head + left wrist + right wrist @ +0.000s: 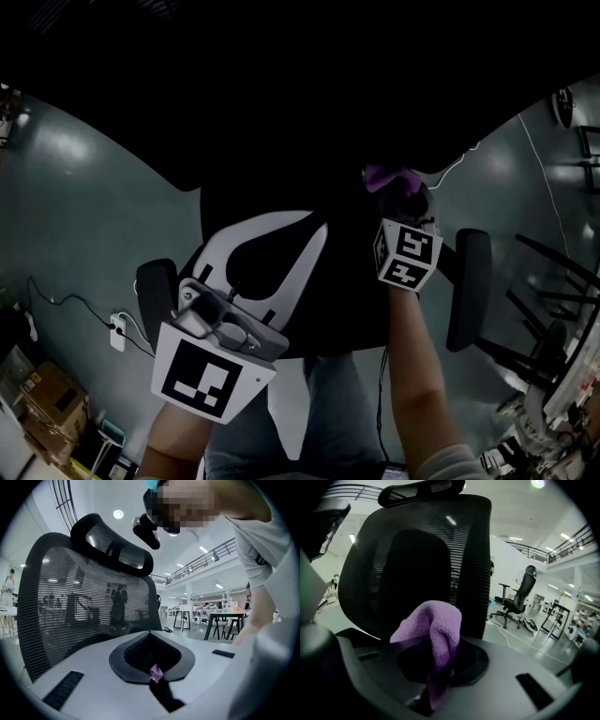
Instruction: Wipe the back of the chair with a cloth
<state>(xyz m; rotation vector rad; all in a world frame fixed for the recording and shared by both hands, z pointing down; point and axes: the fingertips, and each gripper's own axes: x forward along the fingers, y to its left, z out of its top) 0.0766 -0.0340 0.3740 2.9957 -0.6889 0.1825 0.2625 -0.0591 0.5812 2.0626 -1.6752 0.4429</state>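
The black mesh chair back fills the right gripper view, its headrest above. My right gripper is shut on a purple cloth, which stands bunched up just in front of the mesh; contact cannot be told. From the head camera the cloth shows beyond the right gripper, over the dark chair back. My left gripper is low at the left beside the chair's white frame. Its dark jaws look shut, a small purple scrap at their tip, facing the mesh.
Black armrests stick out on both sides. A power strip and cable lie on the floor at left, cardboard boxes beyond. Another office chair and a floor cable stand behind. Tables are further off.
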